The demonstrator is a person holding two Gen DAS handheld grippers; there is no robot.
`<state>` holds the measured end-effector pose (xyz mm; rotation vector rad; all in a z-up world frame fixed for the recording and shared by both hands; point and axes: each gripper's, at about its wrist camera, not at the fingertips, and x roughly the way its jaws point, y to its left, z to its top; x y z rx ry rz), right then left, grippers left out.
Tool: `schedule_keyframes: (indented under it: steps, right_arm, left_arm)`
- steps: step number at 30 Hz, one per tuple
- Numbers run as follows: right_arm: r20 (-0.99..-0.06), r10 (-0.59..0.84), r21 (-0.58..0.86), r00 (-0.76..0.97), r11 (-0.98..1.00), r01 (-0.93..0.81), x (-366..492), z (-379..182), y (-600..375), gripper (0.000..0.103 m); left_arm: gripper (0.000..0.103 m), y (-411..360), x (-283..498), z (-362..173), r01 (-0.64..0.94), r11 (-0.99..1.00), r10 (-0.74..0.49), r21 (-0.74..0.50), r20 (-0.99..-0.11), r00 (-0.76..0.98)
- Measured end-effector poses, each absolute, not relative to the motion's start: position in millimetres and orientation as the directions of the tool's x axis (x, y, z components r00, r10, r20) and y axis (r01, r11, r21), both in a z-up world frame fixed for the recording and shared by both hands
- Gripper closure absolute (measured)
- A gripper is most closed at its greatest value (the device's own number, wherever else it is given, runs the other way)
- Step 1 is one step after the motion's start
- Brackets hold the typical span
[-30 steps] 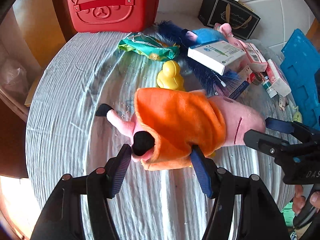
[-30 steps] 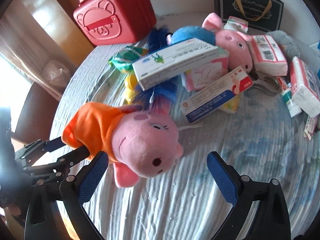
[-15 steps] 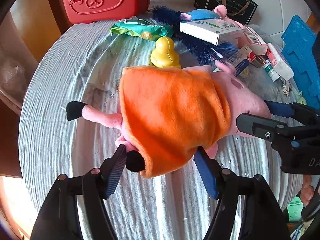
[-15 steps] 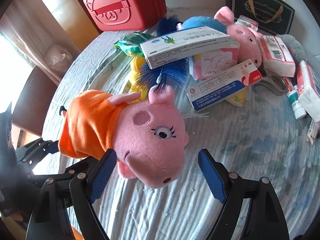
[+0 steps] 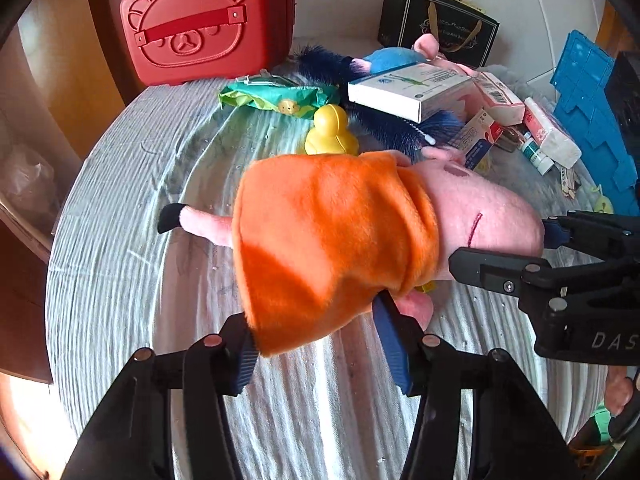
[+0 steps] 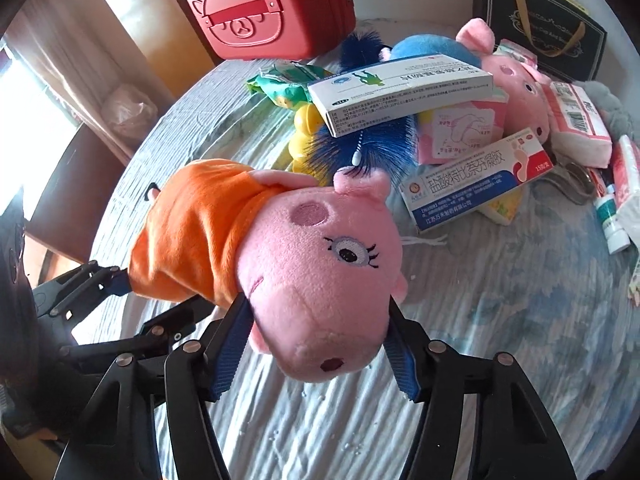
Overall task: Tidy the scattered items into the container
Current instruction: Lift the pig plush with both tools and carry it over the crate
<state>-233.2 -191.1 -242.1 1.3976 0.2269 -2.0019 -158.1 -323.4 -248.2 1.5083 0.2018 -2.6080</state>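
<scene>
A pink pig plush in an orange dress hangs between both grippers above the round table. My left gripper is shut on the dress hem. My right gripper is shut on the pig's head; it also shows at the right of the left wrist view. The red bear case stands shut at the back of the table, also in the right wrist view.
A yellow duck, green packet, blue feather duster, medicine boxes, a second pig plush, tissue packs and a tube lie at the back. A black gift bag stands behind. A blue board is at right.
Both grippers have closed on the pig plush and lifted it off the cloth. The right gripper's jaws were wide apart a second ago and now pinch the head.
</scene>
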Motion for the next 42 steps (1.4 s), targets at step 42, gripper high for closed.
schedule_keyframes:
  steps: [42]
  right_arm:
    - [-0.790,-0.548,0.245,-0.275,-0.693,0.678,-225,-173,-142,0.036]
  left_arm:
    - [0.032,-288,-163,-170,0.076,-0.997,-0.046,-0.004,-0.768,-0.639]
